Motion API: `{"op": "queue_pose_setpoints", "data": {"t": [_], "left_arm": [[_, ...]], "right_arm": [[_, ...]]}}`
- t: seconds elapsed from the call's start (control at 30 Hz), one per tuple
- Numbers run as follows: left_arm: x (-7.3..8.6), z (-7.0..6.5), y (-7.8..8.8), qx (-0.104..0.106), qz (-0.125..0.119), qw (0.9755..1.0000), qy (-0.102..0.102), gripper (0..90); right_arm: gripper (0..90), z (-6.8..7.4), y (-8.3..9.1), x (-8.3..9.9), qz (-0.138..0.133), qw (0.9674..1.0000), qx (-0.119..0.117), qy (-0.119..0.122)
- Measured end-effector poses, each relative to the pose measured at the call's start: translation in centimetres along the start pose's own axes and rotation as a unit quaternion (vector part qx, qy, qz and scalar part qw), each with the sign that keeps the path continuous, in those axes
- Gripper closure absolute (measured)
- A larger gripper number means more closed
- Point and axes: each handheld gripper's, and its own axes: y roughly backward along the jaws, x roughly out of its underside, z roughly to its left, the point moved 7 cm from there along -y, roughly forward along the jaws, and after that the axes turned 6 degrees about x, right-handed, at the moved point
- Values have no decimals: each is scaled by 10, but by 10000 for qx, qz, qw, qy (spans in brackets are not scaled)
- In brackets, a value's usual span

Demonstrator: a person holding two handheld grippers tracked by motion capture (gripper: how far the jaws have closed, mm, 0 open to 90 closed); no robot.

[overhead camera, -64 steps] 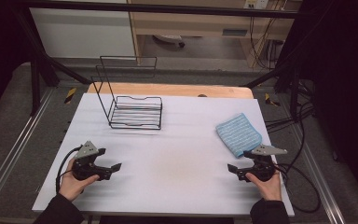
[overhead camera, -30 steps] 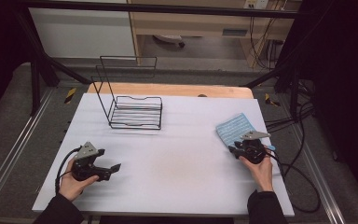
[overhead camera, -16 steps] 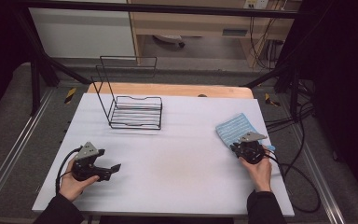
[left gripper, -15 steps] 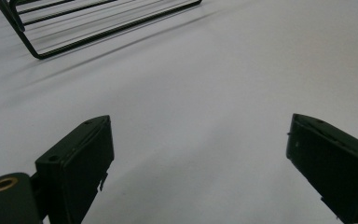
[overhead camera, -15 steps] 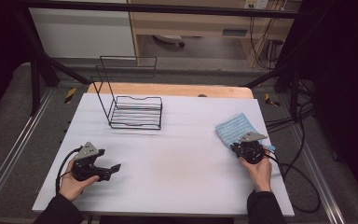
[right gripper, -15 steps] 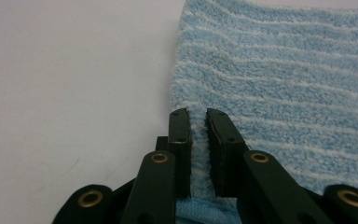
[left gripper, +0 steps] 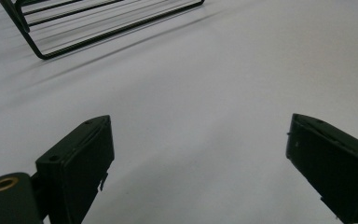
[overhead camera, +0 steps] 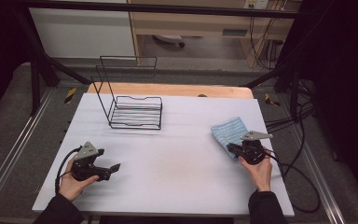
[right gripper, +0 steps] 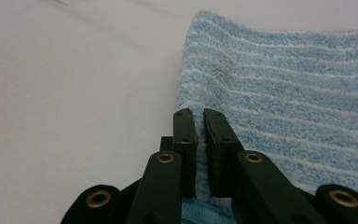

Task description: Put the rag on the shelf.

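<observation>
At the near edge of the white table top [overhead camera: 177,163], two dark-sleeved forearms are seen coming in from the bottom of the high view, each hand wrapped round the body of a black two-jaw gripper. The left hand [overhead camera: 72,182] is laid low on the table near its left corner, and the left gripper [overhead camera: 109,169] is pointed level toward the table's middle; in the left gripper view its jaws are spread wide over bare white surface, with nothing between them. The right hand [overhead camera: 260,169] is stretched further forward along the right side, and the right gripper [overhead camera: 230,149] is aimed toward the far left, its tips set on the near edge of the light blue striped terry cloth [overhead camera: 230,131]. In the right gripper view [right gripper: 199,116] the jaws have just been closing and are pressed almost together, with a fold of the cloth's [right gripper: 279,84] edge pinched between the pads. The cloth is lying flat on the right half of the table. Farther back, left of centre, a black wire rack with an upright back frame [overhead camera: 135,112] is standing well apart from both grippers, and its corner [left gripper: 74,28] is seen in the left gripper view.
</observation>
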Motion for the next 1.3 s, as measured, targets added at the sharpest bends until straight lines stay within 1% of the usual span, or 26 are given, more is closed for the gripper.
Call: {"op": "queue_pose_setpoints", "data": {"t": [0.2,0.27,0.3,0.37,0.43,0.5,0.63,0.7,0.73,0.83,0.87,0.93,0.97,1.0,1.03,1.1,1.17,1.2,1.23,1.27,1.3], "left_arm": [[0,0,0,-19,6,10000,-8,75],[0,0,0,-16,15,10000,-12,75],[0,0,0,-17,25,10000,-20,75],[0,0,0,-22,35,10000,-28,74],[1,0,0,-27,38,10000,-26,74],[1,0,0,-24,37,10000,-16,73],[1,-1,-1,-22,44,10000,-19,72],[1,-1,-1,-26,38,10000,-17,72],[1,-1,-1,-29,39,10000,-17,72],[1,0,-1,-30,43,10000,-14,72],[1,0,-1,-31,45,10000,-18,72],[1,-1,-1,-30,45,10000,-18,72],[1,-1,-1,-30,45,10000,-18,72],[1,0,-1,-36,41,10000,-15,72],[1,0,-1,-38,39,10000,-13,72],[1,0,-1,-39,37,10000,-14,72],[1,0,-1,-44,42,10000,-12,71],[1,0,-1,-45,43,10000,-12,72],[1,0,-1,-45,43,10000,-12,72],[1,0,-1,-48,47,10000,-11,72],[1,0,-1,-50,50,10000,-8,71]], "right_arm": [[842,22,1,-1,90,9993,-324,-142],[843,28,1,-2,106,9991,-384,-144],[842,33,2,-2,114,9987,-448,-195],[843,39,3,-3,99,9985,-516,-157],[843,46,4,-4,103,9978,-622,-214],[843,52,5,-5,104,9975,-677,-189],[843,65,2,-5,113,9960,-854,-239],[843,72,1,-5,169,9958,-885,-186],[843,74,0,-6,159,9959,-883,-116],[843,84,-1,-8,133,9945,-1024,-175],[843,87,-1,-8,121,9941,-1068,-151],[843,94,-2,-9,162,9940,-1072,-123],[843,94,-2,-9,162,9940,-1072,-123],[844,100,-2,-10,153,9932,-1142,-135],[844,103,-3,-11,165,9928,-1177,-142],[844,109,-3,-11,183,9927,-1187,-128],[844,111,-3,-12,163,9924,-1219,-102],[844,116,-3,-13,140,9914,-1293,-128],[844,116,-3,-13,140,9914,-1293,-128],[844,121,-3,-14,144,9904,-1359,-190],[844,123,-3,-15,143,9906,-1350,-171]]}}
